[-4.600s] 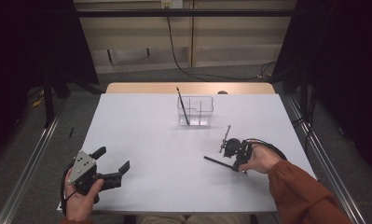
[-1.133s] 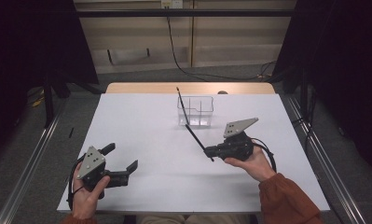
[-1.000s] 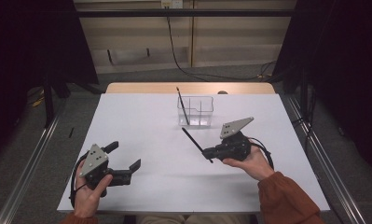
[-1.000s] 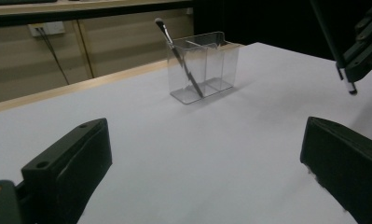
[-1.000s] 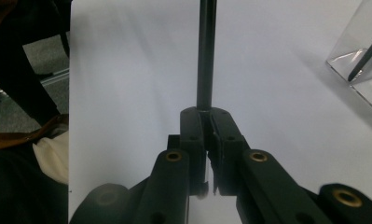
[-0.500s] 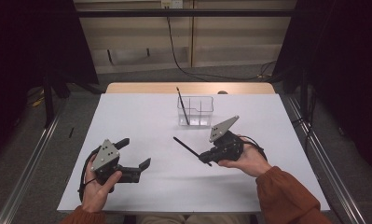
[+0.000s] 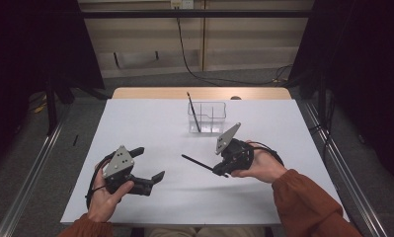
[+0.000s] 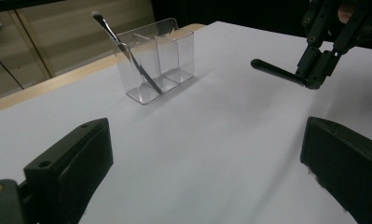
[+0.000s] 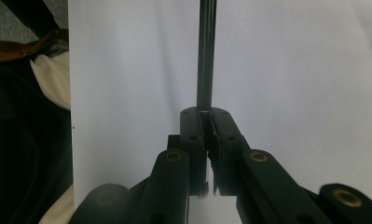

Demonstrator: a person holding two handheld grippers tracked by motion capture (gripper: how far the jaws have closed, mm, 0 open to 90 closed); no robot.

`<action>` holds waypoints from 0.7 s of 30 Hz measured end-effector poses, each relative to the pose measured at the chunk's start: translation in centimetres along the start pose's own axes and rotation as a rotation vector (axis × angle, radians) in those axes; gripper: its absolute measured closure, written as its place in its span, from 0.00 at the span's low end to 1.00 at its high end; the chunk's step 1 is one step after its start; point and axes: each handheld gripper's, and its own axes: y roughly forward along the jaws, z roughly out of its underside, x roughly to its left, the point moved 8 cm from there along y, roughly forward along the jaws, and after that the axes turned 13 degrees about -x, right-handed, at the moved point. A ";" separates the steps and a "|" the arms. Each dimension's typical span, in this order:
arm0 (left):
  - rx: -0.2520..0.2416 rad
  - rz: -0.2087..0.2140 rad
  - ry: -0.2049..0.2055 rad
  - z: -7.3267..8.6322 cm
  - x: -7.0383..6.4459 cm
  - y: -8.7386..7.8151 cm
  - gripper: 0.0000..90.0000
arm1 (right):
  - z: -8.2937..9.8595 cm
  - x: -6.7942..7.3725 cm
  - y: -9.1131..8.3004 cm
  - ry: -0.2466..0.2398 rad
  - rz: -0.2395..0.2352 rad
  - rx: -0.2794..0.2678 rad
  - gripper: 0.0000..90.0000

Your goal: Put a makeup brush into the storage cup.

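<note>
My right gripper is shut on one end of a thin black stick, which points left and slightly away over the white table. In the right gripper view the jaws pinch the stick, which runs straight ahead. My left gripper is held open above the table's front left, nothing between its jaws. The left gripper view shows its open jaws, the other gripper and the stick's rounded end. A clear divided holder at the back centre has a slim brush leaning in its left compartment.
The holder and its brush stand ahead of the left gripper, left of the stick. A wooden strip borders the table's far edge. A cable trails from the right gripper. Dark floor and metal rails flank the table.
The right gripper has moved left and toward the person, swinging the stick from pointing at the holder to pointing left. The left gripper has moved right and a little forward, staying open.
</note>
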 end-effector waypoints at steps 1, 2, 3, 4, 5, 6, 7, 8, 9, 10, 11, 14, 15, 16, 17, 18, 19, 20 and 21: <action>0.004 0.010 0.003 0.0 -0.1 0.1 0.02 | -0.1 0.1 0.0 -0.002 0.001 0.011 0.94; 0.017 0.026 0.004 -0.1 -0.3 0.2 0.02 | -0.1 0.1 0.0 -0.010 -0.002 0.015 0.94; 0.021 0.033 0.003 -0.1 -0.3 0.2 0.02 | -0.2 0.1 -0.1 -0.014 -0.002 0.023 0.94; 0.031 0.043 0.009 -0.1 -0.5 0.3 0.02 | -0.2 0.1 0.0 -0.021 -0.002 0.026 0.94; 0.043 0.050 0.018 -0.1 -0.5 0.4 0.02 | -0.3 0.1 0.0 -0.024 -0.003 0.037 0.94; 0.049 0.059 0.017 -0.1 -0.6 0.4 0.02 | -0.2 0.1 0.0 -0.029 -0.007 0.046 0.94; 0.054 0.063 0.019 -0.1 -0.6 0.5 0.02 | -0.2 0.2 0.0 -0.027 -0.007 0.062 0.94; 0.060 0.072 0.019 -0.1 -0.7 0.6 0.02 | -0.2 0.2 0.1 -0.034 -0.009 0.068 0.94; 0.062 0.073 0.017 -0.1 -0.7 0.7 0.02 | -0.1 0.2 0.2 -0.039 -0.014 0.086 0.94; 0.069 0.075 0.020 -0.1 -0.7 0.8 0.02 | -0.1 0.3 0.2 -0.038 -0.015 0.099 0.94; 0.072 0.075 0.021 -0.2 -0.7 0.9 0.02 | 0.0 0.4 0.3 -0.043 -0.019 0.110 0.94; 0.098 0.105 0.024 -0.1 -1.1 1.2 0.03 | 0.1 0.5 0.5 -0.052 -0.030 0.140 0.94; 0.111 0.117 0.029 -0.1 -1.2 1.4 0.03 | 0.2 0.5 0.5 -0.056 -0.035 0.151 0.94; 0.119 0.127 0.037 -0.1 -1.4 1.5 0.03 | 0.2 0.6 0.5 -0.060 -0.039 0.160 0.94; 0.122 0.134 0.038 -0.2 -1.6 1.7 0.02 | 0.1 0.6 0.5 -0.065 -0.044 0.165 0.94; 0.132 0.143 0.049 -0.2 -1.7 1.8 0.02 | 0.1 0.6 0.5 -0.065 -0.046 0.173 0.94; 0.137 0.149 0.049 -0.2 -1.9 2.0 0.02 | 0.2 0.7 0.5 -0.065 -0.047 0.185 0.94; 0.151 0.158 0.054 -0.1 -2.0 2.1 0.02 | 0.2 0.7 0.5 -0.069 -0.049 0.193 0.94; 0.157 0.162 0.055 0.0 -2.1 2.3 0.03 | 0.3 0.8 0.5 -0.071 -0.055 0.202 0.94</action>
